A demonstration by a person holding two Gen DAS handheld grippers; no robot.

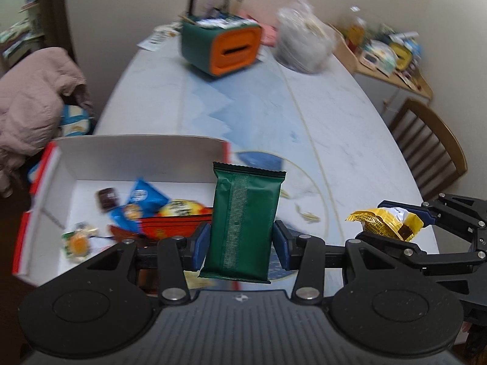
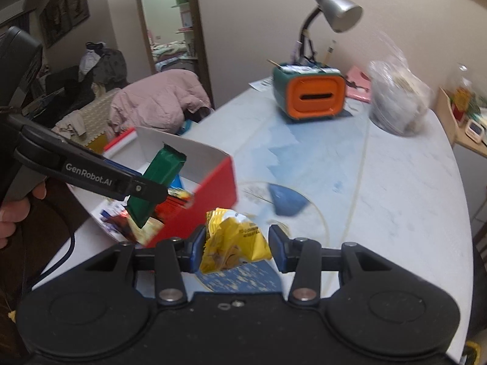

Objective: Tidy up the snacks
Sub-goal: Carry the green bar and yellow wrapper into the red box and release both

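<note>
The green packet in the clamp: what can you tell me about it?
The green packet is a dark green, glossy foil-like wrapper, flat and oblong, with crimped, zigzag-cut ends and a ribbed seam down its back. It is sealed and stands roughly upright, pinched at its sides between the left gripper's blue-padded jaws. It is held in the air at the near edge of the red box of snacks.
</note>
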